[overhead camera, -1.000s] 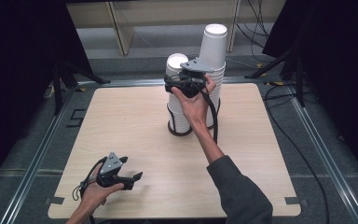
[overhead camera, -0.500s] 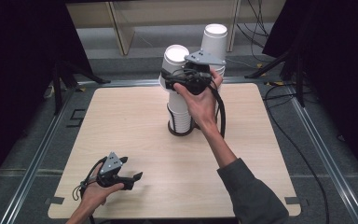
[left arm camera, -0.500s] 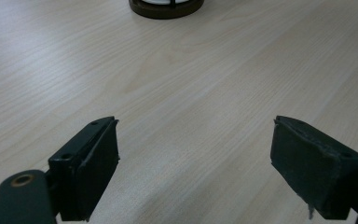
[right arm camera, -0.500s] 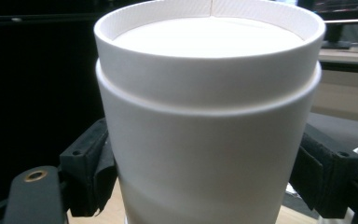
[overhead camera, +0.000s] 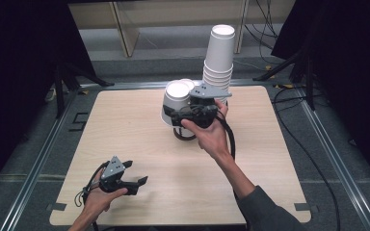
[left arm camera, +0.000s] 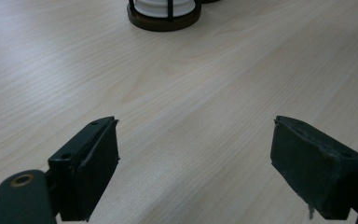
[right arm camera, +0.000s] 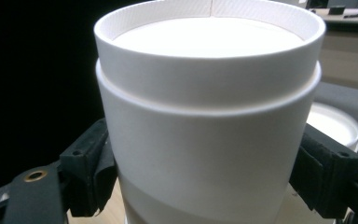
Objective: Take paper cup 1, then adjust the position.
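Spanning a grey floor (overhead camera: 38,159) (cable-strewn), pale wooden table (overhead camera: 125,130).

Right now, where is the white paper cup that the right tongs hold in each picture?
High view: the cup sits upside down, left of the tall stack, near the table's far edge.
Left gripper view: it is not there.
Right gripper view: the cup sits at the centre.
Shared landmark: the wooden table.

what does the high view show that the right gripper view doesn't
High view: the whole wooden table, the tall stack of upturned white cups, the dark holder ring and the left gripper, open and empty near the front edge. Right gripper view: the pads pressing on the cup's sides, seen close. Both: the right gripper and its upturned white cup.
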Motion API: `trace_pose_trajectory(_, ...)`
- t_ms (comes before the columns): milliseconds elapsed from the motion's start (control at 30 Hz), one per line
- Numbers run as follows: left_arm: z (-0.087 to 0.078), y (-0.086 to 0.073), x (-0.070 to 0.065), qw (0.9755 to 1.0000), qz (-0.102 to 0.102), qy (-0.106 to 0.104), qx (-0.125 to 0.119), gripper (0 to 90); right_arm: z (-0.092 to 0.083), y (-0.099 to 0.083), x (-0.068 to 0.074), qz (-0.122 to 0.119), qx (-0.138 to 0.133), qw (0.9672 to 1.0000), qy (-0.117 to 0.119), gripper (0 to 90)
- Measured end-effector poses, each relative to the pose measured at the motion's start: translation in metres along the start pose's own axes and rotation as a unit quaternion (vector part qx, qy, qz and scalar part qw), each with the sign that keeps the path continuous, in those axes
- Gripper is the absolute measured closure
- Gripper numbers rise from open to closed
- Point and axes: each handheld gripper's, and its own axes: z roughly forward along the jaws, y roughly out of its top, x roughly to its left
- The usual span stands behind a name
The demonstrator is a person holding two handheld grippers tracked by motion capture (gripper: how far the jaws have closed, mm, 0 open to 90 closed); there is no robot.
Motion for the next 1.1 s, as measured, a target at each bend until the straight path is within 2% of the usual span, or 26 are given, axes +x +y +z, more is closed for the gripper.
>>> trace_pose_trajectory(100, -0.001, 0.002, 0.0, 1.0, 0.004, 0.001, 0.0, 14.9, -0.002, -0.016, 0.0, 0.02, 0.008, 0.9997, 0.012, 18.8)
trace_pose_trajectory(133, 0.0, 0.001, -0.001, 0.9999, -0.002, -0.002, -0.013, 14.8, -0.002, -0.021, -0.002, 0.015, 0.011, 0.9997, 0.013, 18.8)
trace_pose_trajectory(200, -0.001, 0.002, 0.0, 1.0, 0.005, -0.001, -0.007, 14.8, -0.003, -0.033, -0.003, 0.021, 0.015, 0.9996, 0.014, 18.8)
trace_pose_trajectory(267, -0.002, 0.002, 0.0, 0.9998, 0.003, -0.005, -0.018, 14.8, -0.003, -0.043, -0.004, 0.036, 0.016, 0.9989, 0.024, 18.8)
trace_pose_trajectory(400, -0.005, 0.003, 0.0, 0.9997, 0.004, -0.002, -0.025, 14.8, -0.005, -0.059, -0.007, 0.043, 0.017, 0.9985, 0.029, 18.8)
trace_pose_trajectory(433, -0.004, 0.003, -0.001, 0.9993, 0.001, -0.008, -0.035, 14.8, -0.004, -0.063, -0.007, 0.045, 0.025, 0.9981, 0.034, 18.8)
trace_pose_trajectory(467, -0.005, 0.003, -0.001, 0.9994, 0.002, -0.007, -0.034, 14.8, -0.004, -0.066, -0.007, 0.056, 0.031, 0.9971, 0.04, 18.8)
trace_pose_trajectory(500, -0.005, 0.003, -0.001, 0.999, 0.002, -0.011, -0.042, 14.8, -0.004, -0.069, -0.006, 0.06, 0.033, 0.9966, 0.044, 18.8)
trace_pose_trajectory(533, -0.006, 0.004, -0.002, 0.9991, 0.005, -0.011, -0.042, 14.8, -0.002, -0.07, -0.007, 0.048, 0.027, 0.9976, 0.041, 18.8)
trace_pose_trajectory(600, -0.006, 0.005, -0.003, 0.9985, 0.006, -0.017, -0.051, 14.8, -0.001, -0.074, -0.005, 0.057, 0.036, 0.9964, 0.052, 18.8)
trace_pose_trajectory(633, -0.007, 0.005, -0.003, 0.9985, 0.009, -0.017, -0.051, 14.8, -0.001, -0.076, -0.005, 0.059, 0.038, 0.9963, 0.05, 18.8)
trace_pose_trajectory(700, -0.006, 0.006, -0.004, 0.9976, 0.006, -0.024, -0.065, 14.8, 0.001, -0.078, -0.004, 0.056, 0.033, 0.9963, 0.057, 18.8)
trace_pose_trajectory(767, -0.007, 0.007, -0.005, 0.9975, 0.011, -0.028, -0.064, 14.7, 0.002, -0.079, -0.001, 0.069, 0.042, 0.9945, 0.066, 18.8)
trace_pose_trajectory(867, -0.008, 0.007, -0.006, 0.9961, 0.016, -0.036, -0.079, 14.7, 0.005, -0.083, 0.004, 0.063, 0.039, 0.9945, 0.073, 18.8)
trace_pose_trajectory(933, -0.009, 0.008, -0.007, 0.9959, 0.016, -0.039, -0.08, 14.7, 0.008, -0.086, 0.01, 0.069, 0.043, 0.9932, 0.083, 18.8)
trace_pose_trajectory(967, -0.009, 0.008, -0.008, 0.9953, 0.012, -0.042, -0.086, 14.7, 0.009, -0.087, 0.013, 0.08, 0.051, 0.9913, 0.091, 18.8)
trace_pose_trajectory(1033, -0.009, 0.009, -0.008, 0.9947, 0.016, -0.047, -0.09, 14.7, 0.012, -0.089, 0.018, 0.073, 0.053, 0.9912, 0.096, 18.8)
trace_pose_trajectory(1067, -0.008, 0.009, -0.009, 0.9943, 0.014, -0.049, -0.094, 14.7, 0.014, -0.091, 0.019, 0.056, 0.049, 0.9925, 0.097, 18.8)
trace_pose_trajectory(1100, -0.009, 0.01, -0.009, 0.9944, 0.018, -0.048, -0.092, 14.7, 0.016, -0.092, 0.02, 0.054, 0.048, 0.9925, 0.099, 18.8)
